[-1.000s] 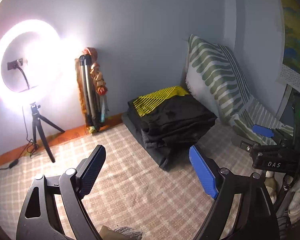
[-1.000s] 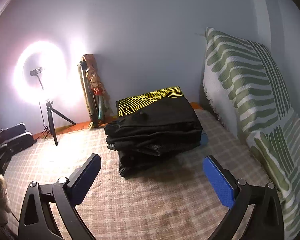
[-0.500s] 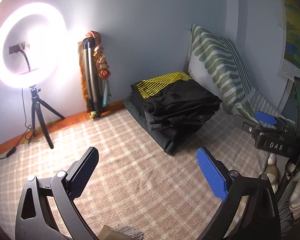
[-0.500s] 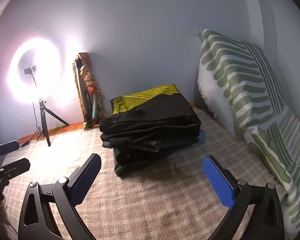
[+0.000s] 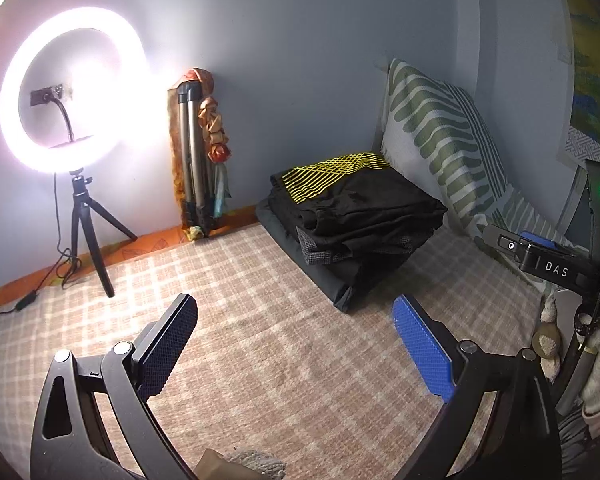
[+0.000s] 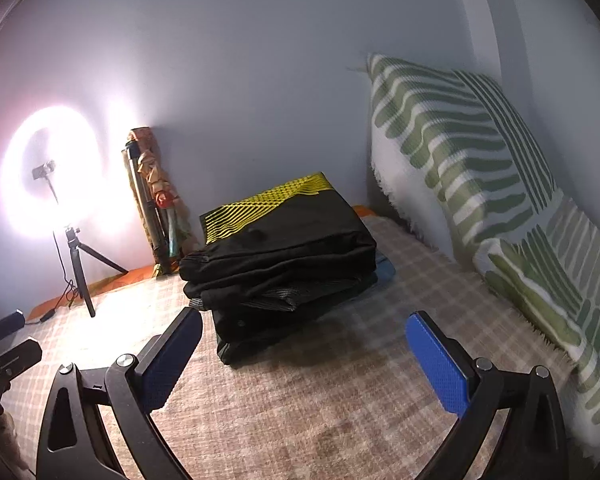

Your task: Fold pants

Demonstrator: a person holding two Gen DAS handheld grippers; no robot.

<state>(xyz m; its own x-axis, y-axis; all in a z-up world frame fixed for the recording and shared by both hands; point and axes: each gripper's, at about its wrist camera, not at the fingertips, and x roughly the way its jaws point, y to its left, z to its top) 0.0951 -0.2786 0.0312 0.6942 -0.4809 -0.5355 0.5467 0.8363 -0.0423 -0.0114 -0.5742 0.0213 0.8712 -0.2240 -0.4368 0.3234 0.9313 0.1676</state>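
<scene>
The left tool (image 5: 296,350) hovered above a beige checked blanket (image 5: 260,360) with its two fingers spread wide and nothing between them. The right tool (image 6: 304,356) was likewise spread wide and empty over the same blanket (image 6: 320,408). The pants (image 5: 364,204), black with a yellow line pattern at the far end, lay folded on top of a stack of folded dark garments (image 5: 340,268) resting on the blanket near the wall, ahead of both tools and touched by neither. In the right wrist view the pants (image 6: 284,232) sat just beyond the left finger's tip, the rest of the stack (image 6: 284,304) beneath them. A green-and-white patterned pillow (image 5: 440,132) leaned against the wall just right of the stack, and in the right wrist view it (image 6: 460,148) ran down the right side. A lit ring light (image 5: 68,88) stood on a small black tripod (image 5: 86,232) at the left, its cable trailing across the blanket edge. Between the light and the stack, a folded silver tripod (image 5: 192,160) leaned upright against the wall with patterned cloth beside it. At the right edge of the left wrist view, part of the right tool's black body, marked DAS, showed with a green lamp lit.
</scene>
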